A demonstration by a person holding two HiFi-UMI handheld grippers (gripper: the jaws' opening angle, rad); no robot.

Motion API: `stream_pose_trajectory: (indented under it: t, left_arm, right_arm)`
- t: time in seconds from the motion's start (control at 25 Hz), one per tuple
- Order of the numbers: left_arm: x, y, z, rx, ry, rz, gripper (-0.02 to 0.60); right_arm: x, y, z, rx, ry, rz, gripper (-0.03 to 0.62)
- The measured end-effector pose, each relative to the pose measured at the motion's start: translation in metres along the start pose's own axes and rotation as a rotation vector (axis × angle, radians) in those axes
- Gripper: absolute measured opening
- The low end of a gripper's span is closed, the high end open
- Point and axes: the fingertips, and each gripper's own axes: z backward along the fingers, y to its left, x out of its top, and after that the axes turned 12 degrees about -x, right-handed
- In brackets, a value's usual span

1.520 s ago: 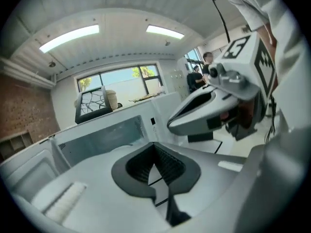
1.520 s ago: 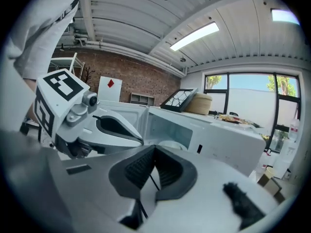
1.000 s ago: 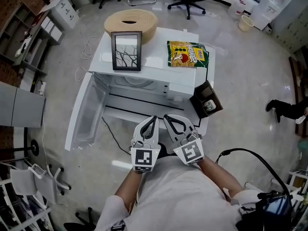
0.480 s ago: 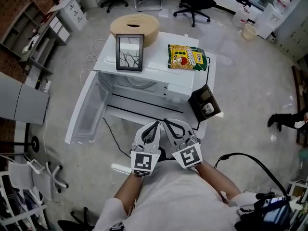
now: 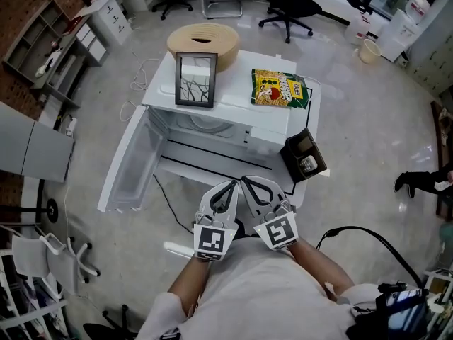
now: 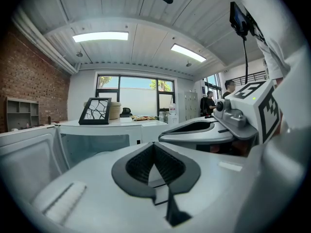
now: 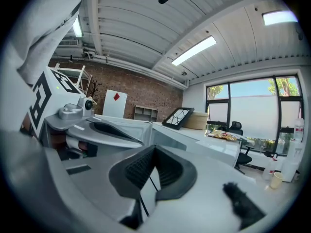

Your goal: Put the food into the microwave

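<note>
A yellow and green snack bag (image 5: 279, 89) lies flat on top of the white microwave (image 5: 233, 112), near its right end. The microwave door (image 5: 131, 165) hangs open to the left, and the cavity behind it shows nothing inside. My left gripper (image 5: 229, 185) and right gripper (image 5: 247, 181) sit side by side close to my body, in front of the microwave and apart from it. Both are shut with nothing between the pads. In the left gripper view the pads (image 6: 153, 144) meet. The right gripper view shows its pads (image 7: 154, 147) meeting too, with the bag (image 7: 223, 136) far off.
A black picture frame (image 5: 196, 70) stands on the microwave's left end, and a round beige roll (image 5: 203, 42) lies behind it. A black device (image 5: 304, 155) sits by the microwave's right front corner. Office chairs stand at the back, and a cable (image 5: 161, 193) runs over the floor.
The head view has shifted slightly, so the microwave sits a little higher in the picture. Both grippers stay shut in the same place.
</note>
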Motion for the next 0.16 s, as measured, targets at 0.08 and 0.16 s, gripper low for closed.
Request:
stream_pose_trajectory:
  t: [0.08,0.16]
  left_arm:
    - [0.0002,0.0008,-0.0015,-0.011,0.000,-0.004,0.006]
    - [-0.0003,0.0018,-0.0030,-0.019,0.004,-0.011,0.006]
  right_arm:
    - [0.0009,-0.0015,-0.0029,-0.002,-0.002,0.003,0.009]
    - [0.0015,-0.0027,-0.0056,-0.003,-0.003,0.009,0.009]
